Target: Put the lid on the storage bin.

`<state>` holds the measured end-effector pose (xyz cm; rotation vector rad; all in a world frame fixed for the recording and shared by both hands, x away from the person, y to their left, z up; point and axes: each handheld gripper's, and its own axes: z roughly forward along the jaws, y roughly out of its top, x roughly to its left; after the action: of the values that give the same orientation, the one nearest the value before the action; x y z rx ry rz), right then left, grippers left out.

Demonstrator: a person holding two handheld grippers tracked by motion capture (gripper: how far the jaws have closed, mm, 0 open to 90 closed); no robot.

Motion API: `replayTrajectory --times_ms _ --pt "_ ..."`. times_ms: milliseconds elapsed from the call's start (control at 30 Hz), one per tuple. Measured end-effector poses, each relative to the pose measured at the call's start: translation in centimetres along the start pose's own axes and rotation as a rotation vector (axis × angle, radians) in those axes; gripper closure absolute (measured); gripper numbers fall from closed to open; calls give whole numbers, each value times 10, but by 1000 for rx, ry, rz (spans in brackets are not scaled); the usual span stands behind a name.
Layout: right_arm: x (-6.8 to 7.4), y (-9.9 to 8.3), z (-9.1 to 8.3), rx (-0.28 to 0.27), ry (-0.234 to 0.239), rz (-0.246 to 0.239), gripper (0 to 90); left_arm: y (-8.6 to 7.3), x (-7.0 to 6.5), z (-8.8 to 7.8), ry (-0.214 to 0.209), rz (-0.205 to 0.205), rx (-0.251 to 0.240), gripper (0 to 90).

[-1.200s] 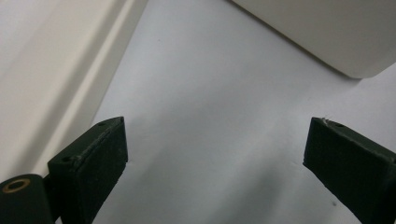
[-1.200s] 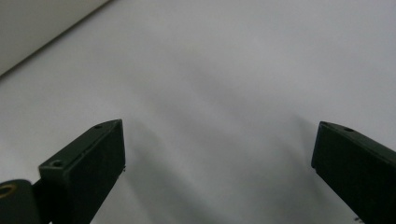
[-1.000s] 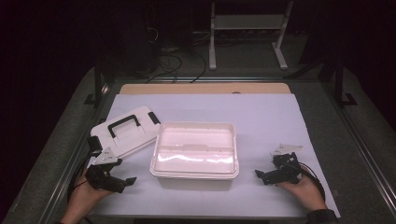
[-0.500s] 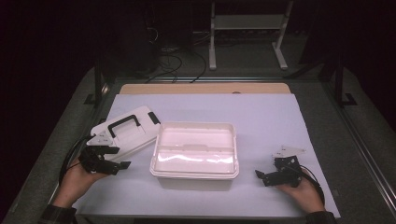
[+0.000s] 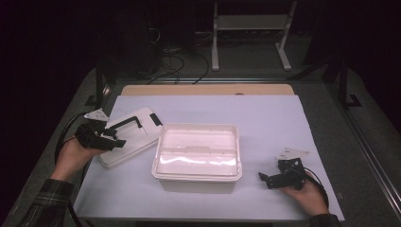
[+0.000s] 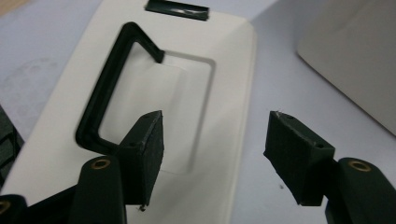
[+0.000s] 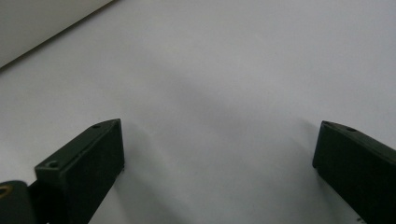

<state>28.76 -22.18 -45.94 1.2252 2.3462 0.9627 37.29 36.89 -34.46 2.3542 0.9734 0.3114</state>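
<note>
Lid [image 5: 128, 136], white with a black handle [image 5: 124, 124] and a black latch [image 5: 155, 119], lies flat on the pale sheet [image 5: 265, 118] that covers the desk [image 5: 203, 89], at the left and just beside the open box [image 5: 197, 156]. Its near right edge lies close to the left wall of the box; whether the two touch cannot be told from the high view. The box, also white, stands mid-desk with its opening upward.

Left tongs [image 5: 111, 140], held in the left hand [image 5: 73, 153], hover over the near left end of the lid. Their jaws have just been closing and now stand partly spread, with nothing pinched between them. In the left gripper view these tongs [image 6: 212, 144] look down on the lid [image 6: 154, 93]: one pad [image 6: 144, 151] sits over its recessed panel beside the near end of the handle [image 6: 105, 100], the other pad [image 6: 294, 149] over the sheet [image 6: 280, 84] between the lid and the box [image 6: 355, 56]. The latch [image 6: 176, 9] shows at the far end of the lid.

Right tongs [image 5: 265, 179], in the right hand [image 5: 307, 194], rest low at the near right of the desk, well apart from the box. In the right gripper view they [image 7: 217, 158] stand wide apart over bare sheet [image 7: 233, 70], gripping nothing; an edge of the box [image 7: 37, 23] shows in the upper left corner.
</note>
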Motion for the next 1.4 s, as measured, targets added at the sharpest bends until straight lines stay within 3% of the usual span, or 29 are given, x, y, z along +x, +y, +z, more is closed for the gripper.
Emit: replayTrajectory --times_ms 333,533,700,733,833,1000,1400 --pt "0 0 0 0 0 0 15 26 24 12 3 35 51 372" --pt "0 0 0 0 0 0 15 37 39 29 4 47 87 369" --pt "0 0 0 0 0 0 15 44 53 40 30 53 115 369" --pt "0 0 0 0 0 0 15 44 57 42 23 40 101 371" --pt "0 0 0 -1 1 0 15 46 67 47 18 31 126 379" --pt "0 0 0 -1 0 0 15 46 77 57 -42 6 127 443" --pt "0 0 0 -1 1 1 15 45 79 74 -116 19 199 694"
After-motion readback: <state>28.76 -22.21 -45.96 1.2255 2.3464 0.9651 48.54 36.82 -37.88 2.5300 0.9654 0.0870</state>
